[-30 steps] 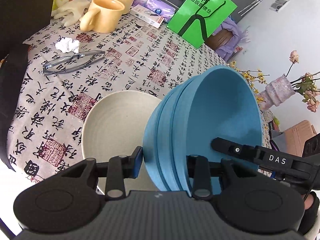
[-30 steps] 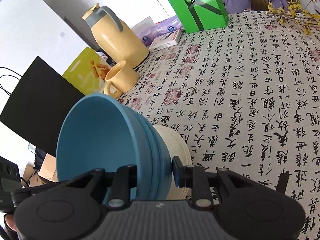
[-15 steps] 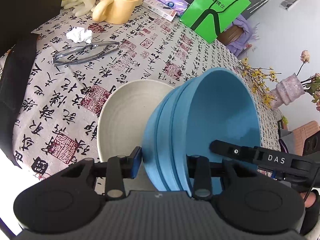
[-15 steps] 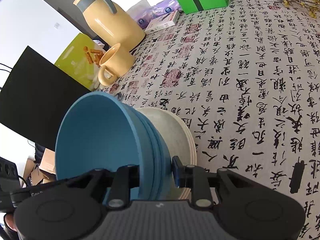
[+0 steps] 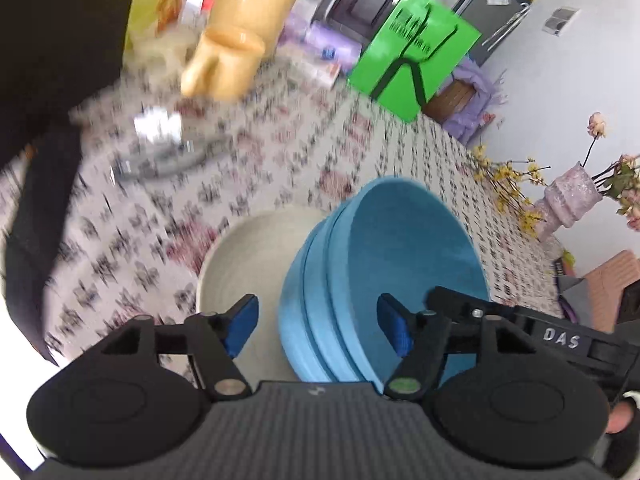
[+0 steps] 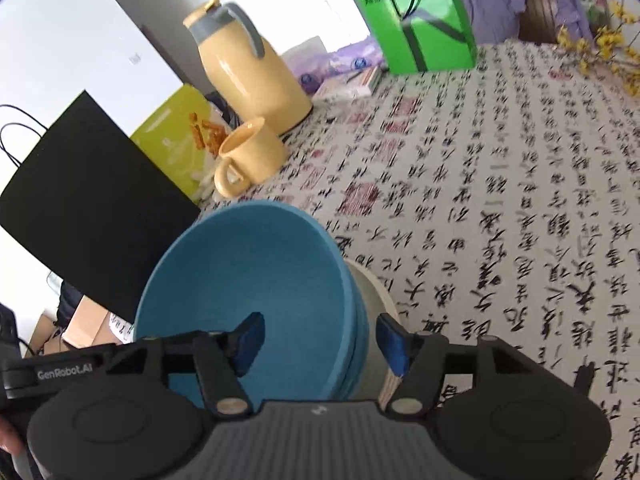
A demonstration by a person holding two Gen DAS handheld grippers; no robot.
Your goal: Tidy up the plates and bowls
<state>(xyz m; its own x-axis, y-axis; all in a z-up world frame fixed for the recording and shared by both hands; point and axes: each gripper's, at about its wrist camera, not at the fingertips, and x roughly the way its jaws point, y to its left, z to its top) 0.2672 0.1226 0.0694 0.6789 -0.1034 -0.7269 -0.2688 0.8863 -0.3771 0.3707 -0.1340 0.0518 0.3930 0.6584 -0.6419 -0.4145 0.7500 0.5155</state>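
Now that both sets of jaws have just been opening, the stack of round blue bowls point(image 5: 384, 280) sits free inside the pale cream plates point(image 5: 244, 268) on the patterned surface point(image 6: 500, 200). Each rim is between blue pads that no longer press it. Both the left gripper point(image 5: 318, 326) and right gripper point(image 6: 320, 338) are wide. That stack looks done.

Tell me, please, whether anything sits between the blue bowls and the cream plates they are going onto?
Nothing visible does: the blue bowls already sit on the cream plates, and both the left gripper and right gripper have just opened off the rim.
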